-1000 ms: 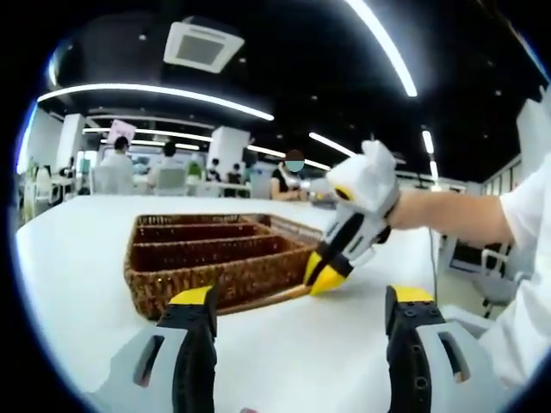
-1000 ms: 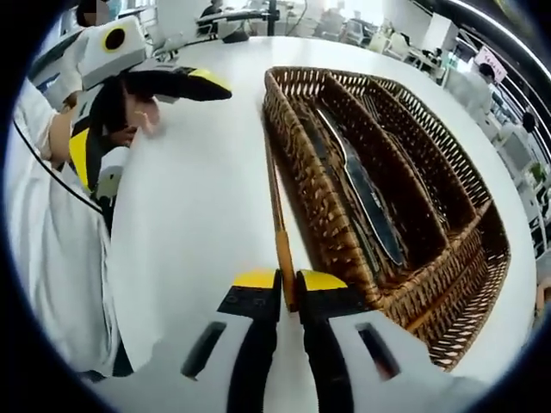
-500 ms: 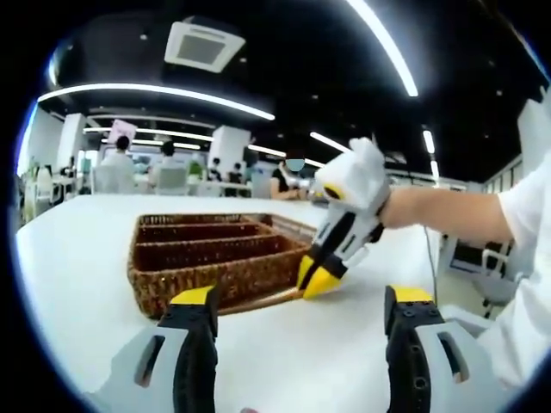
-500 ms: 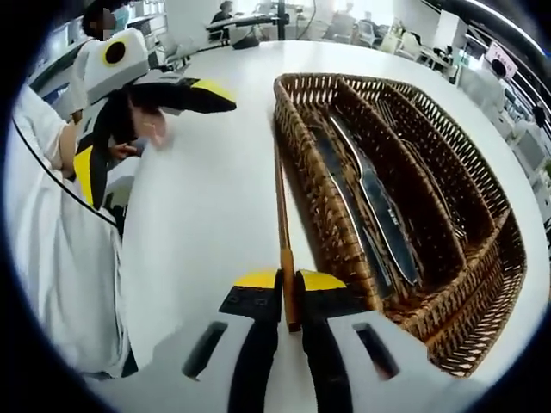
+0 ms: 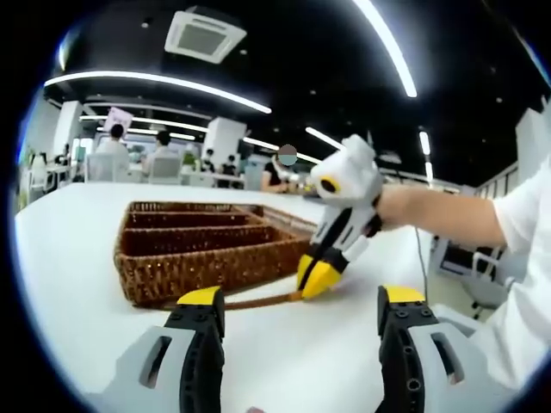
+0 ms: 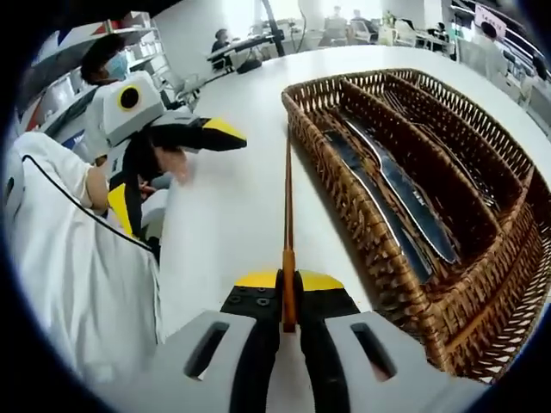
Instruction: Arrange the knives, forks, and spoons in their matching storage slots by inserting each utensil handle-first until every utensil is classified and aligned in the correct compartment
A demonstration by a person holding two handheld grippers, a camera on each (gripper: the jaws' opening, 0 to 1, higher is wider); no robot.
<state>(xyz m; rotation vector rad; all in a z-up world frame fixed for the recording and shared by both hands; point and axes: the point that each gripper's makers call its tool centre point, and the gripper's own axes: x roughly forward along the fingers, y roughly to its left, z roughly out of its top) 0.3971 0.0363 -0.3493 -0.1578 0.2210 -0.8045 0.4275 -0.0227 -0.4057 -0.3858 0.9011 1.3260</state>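
Observation:
A brown wicker basket (image 6: 348,191) with long slots lies on the white table (image 6: 224,215). Two knives (image 6: 411,205) lie in its nearer slots; more metal utensils (image 6: 405,105) rest in a farther slot. My right gripper (image 6: 288,282) is shut on a thin brown-handled utensil (image 6: 287,198), which points away from me alongside the basket's outer wall. From the left gripper view, the right gripper (image 5: 320,274) holds that utensil (image 5: 250,303) low in front of the basket (image 5: 207,265). My left gripper (image 5: 301,299) is open, holding nothing; the left gripper (image 6: 172,146) hovers over the table's near edge.
A person's white sleeve (image 6: 77,275) fills the left side of the right gripper view. Desks and seated people (image 5: 164,159) stand beyond the table's far edge. Bare table (image 5: 69,258) lies left of the basket.
The right gripper has swung the utensil a little away from the basket wall, so it now runs straight ahead. The left gripper stays open in about the same place.

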